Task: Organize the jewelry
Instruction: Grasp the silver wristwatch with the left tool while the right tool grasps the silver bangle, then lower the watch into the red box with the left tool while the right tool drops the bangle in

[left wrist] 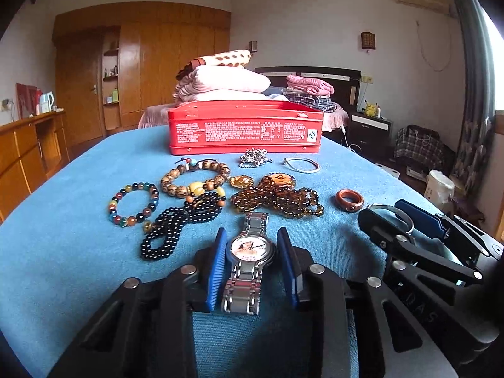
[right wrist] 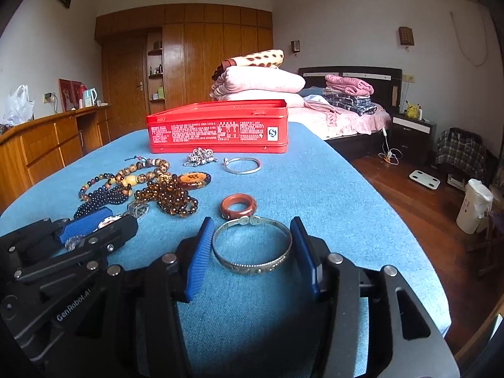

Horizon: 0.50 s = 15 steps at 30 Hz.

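A steel watch [left wrist: 250,250] with a picture dial lies on the blue cloth [left wrist: 78,189]. The blue pads of my left gripper [left wrist: 252,233] press on both sides of its case. A patterned silver bangle [right wrist: 252,245] lies flat between the pads of my right gripper [right wrist: 252,222], which touch its sides. Each gripper shows in the other's view: the right gripper [left wrist: 387,212] at the right, the left gripper [right wrist: 121,217] at the left. The red tin [left wrist: 245,127] stands at the back of the table.
Between the grippers and the tin lie a multicoloured bead bracelet [left wrist: 134,203], black beads [left wrist: 179,223], wooden beads [left wrist: 195,178], amber beads with a pendant [left wrist: 277,195], a reddish ring [left wrist: 349,200], a chain heap [left wrist: 253,157] and a thin bangle [left wrist: 302,164]. The table's right edge [right wrist: 393,208] drops to the floor.
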{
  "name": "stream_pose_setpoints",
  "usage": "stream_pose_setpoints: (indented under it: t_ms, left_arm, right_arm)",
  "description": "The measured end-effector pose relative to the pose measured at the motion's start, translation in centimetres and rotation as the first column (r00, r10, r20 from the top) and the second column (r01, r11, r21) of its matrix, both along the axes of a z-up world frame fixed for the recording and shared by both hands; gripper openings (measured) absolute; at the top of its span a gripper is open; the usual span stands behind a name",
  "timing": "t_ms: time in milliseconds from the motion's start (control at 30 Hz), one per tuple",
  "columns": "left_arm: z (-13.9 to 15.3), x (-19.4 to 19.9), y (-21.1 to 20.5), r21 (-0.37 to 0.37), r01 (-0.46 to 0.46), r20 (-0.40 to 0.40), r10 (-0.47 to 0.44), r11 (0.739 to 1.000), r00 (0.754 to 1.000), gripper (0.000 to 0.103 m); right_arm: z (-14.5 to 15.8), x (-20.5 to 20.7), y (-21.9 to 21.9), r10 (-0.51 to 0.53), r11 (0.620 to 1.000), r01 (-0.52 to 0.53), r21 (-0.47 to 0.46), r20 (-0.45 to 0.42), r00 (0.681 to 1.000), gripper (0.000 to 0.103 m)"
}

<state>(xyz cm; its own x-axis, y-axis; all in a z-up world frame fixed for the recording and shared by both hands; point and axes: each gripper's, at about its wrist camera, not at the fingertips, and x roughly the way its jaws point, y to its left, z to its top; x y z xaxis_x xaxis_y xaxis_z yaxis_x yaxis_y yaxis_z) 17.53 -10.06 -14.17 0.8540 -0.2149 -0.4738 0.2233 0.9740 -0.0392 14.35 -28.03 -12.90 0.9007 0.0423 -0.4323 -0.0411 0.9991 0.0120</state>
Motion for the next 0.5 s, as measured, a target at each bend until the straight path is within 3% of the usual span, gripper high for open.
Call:
stream_pose_setpoints:
  t_ms: [233,367,500]
  left_arm:
    - [3.0,-0.5,1.4,-0.057,-0.001,0.057,0.005,0.998,0.998,0.032]
    - [4.9,0.6,2.4,-0.127,0.006,0.040,-0.001,0.992,0.999,0.032]
    - [6.8,1.9,3.1,-0.152,-0.006,0.068,0.017,0.988,0.998,0.032]
  right_arm:
    - [3.0,-0.1,-0.3,0.010,1.000,-0.010,0.007,0.046,0.999,0.048]
    - [5.4,0.9,-0.2,0.030,1.000,-0.030,0.000,0.076,0.997,0.048]
    - [7.9,2.6,-0.3,0.053,0.998,-0.054,0.008,0.108,0.993,0.048]
